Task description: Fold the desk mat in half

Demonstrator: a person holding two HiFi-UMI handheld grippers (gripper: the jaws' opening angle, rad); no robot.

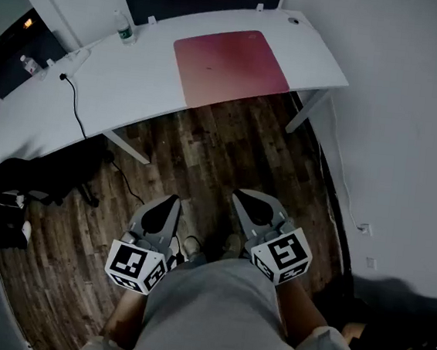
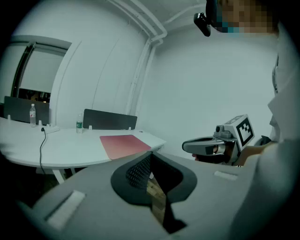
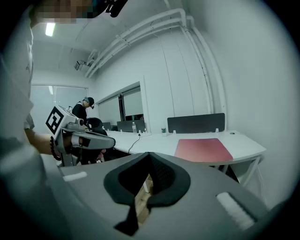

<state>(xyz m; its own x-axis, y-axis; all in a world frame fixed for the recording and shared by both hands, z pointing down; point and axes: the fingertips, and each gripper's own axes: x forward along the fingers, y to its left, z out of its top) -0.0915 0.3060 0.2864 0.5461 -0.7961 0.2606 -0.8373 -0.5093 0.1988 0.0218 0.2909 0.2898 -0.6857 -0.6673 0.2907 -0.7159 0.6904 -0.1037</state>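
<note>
1. The red desk mat [image 1: 232,64] lies flat and fully spread on the white surface [image 1: 119,90], toward its right end. Its near edge runs right along the surface's near edge, and no corner is lifted.
2. The person stands back on the wooden floor [image 1: 204,161], well apart from the surface, with both tools held low by the body.
3. The left hand-held gripper [image 1: 170,204] has its jaws pressed together with nothing between them. The right hand-held gripper [image 1: 245,200] is likewise closed tight and empty.
4. As I read it, the folding hasn't begun; this is the approach.
5. The next move calls for stepping up to the surface, spreading both pairs of jaws and pinching one edge of the mat, likely a corner each. That edge can then be carried over onto the opposite one.
6. The mat looks thin and lies flush, so getting a jaw under it may be the fiddly part.
7. A bottle [image 1: 125,28] and a cable [image 1: 74,105] sit further left, clear of the fold.
</note>
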